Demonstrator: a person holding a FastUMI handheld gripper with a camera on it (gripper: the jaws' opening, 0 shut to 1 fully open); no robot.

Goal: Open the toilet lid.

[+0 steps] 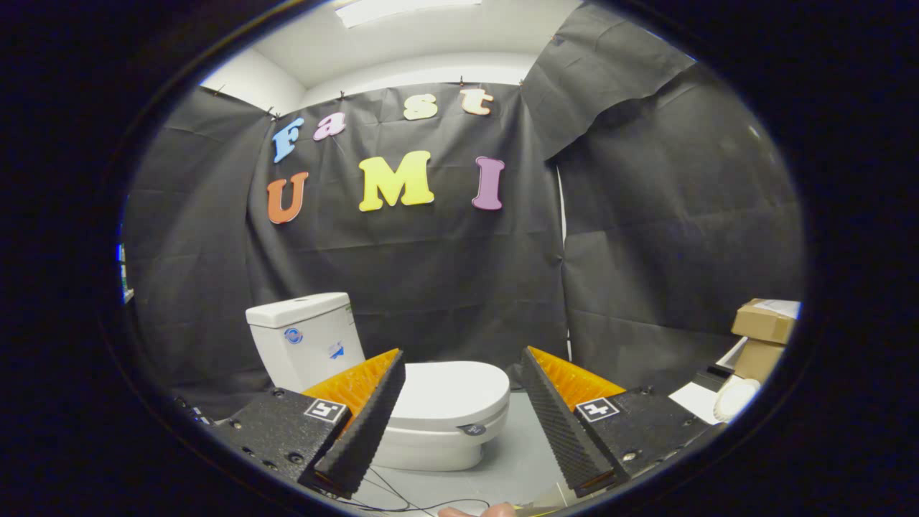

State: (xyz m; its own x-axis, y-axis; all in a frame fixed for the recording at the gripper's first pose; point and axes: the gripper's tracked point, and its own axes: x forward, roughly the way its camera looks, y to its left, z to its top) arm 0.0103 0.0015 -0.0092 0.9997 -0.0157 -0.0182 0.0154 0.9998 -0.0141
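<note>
Approach step, judging by gap. Gripper (pixel 463 373) fingers spread wide, released, grasping nothing. Toilet lid (pixel 449 388) down flat on bowl, beyond fingertips, 12 o'clock between them; tank (pixel 305 337) at 10 o'clock. Next move likely: advance, hook lid's front rim, lift toward tank.

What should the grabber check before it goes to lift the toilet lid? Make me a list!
1. Lid down and ready to lift: ok. The toilet lid lies flat on the toilet bowl.
2. Fingers spread: ok. The gripper is open and holds nothing.
3. Lid lined up: ok. It sits beyond the fingers, showing in the gap between them.
4. Touching the lid: not ok. The fingers are apart from it, with grey floor in between.
5. Lid top free of things: ok. Nothing rests on it.
6. Room for the lid to swing back: cannot tell. The tank stands behind it, but the hinge is hidden by one finger.
</note>
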